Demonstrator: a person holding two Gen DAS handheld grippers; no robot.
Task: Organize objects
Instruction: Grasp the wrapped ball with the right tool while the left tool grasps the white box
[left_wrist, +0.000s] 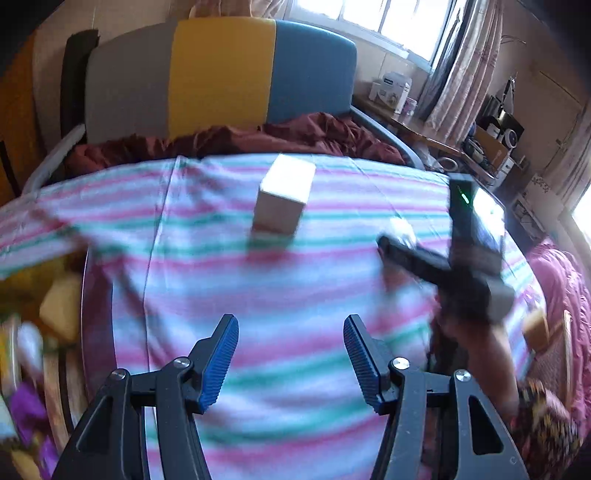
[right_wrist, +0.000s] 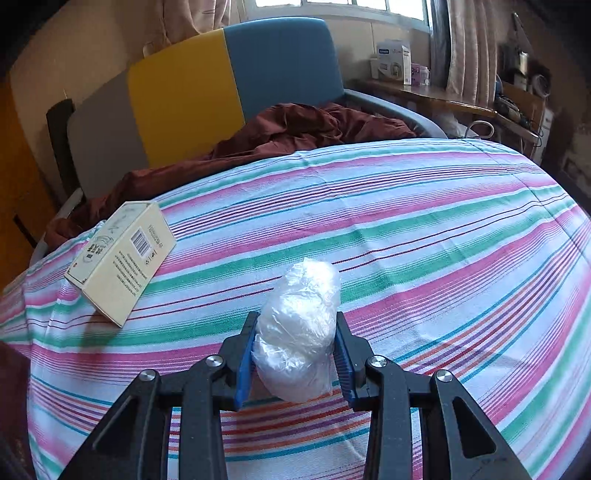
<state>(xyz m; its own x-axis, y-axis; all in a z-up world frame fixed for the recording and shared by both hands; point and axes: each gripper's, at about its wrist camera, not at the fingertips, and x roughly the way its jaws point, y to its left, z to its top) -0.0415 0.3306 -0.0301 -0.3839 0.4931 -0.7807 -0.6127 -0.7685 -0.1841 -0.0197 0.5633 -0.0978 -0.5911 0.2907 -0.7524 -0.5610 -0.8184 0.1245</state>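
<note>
A cream cardboard box (left_wrist: 282, 197) lies on the striped sheet (left_wrist: 258, 295), ahead of my left gripper (left_wrist: 291, 325), which is open and empty above the sheet. In the right wrist view the same box (right_wrist: 122, 258) lies at the left. My right gripper (right_wrist: 295, 323) is shut on a crumpled clear plastic bag bundle (right_wrist: 299, 332), held just above the sheet (right_wrist: 443, 258). The right gripper also shows blurred at the right of the left wrist view (left_wrist: 391, 240).
A dark red blanket (right_wrist: 295, 125) is bunched at the head of the bed below a grey, yellow and blue headboard (right_wrist: 184, 92). A cluttered desk (right_wrist: 443, 99) stands at the far right. Yellow and purple items (left_wrist: 48, 332) lie beside the bed's left edge.
</note>
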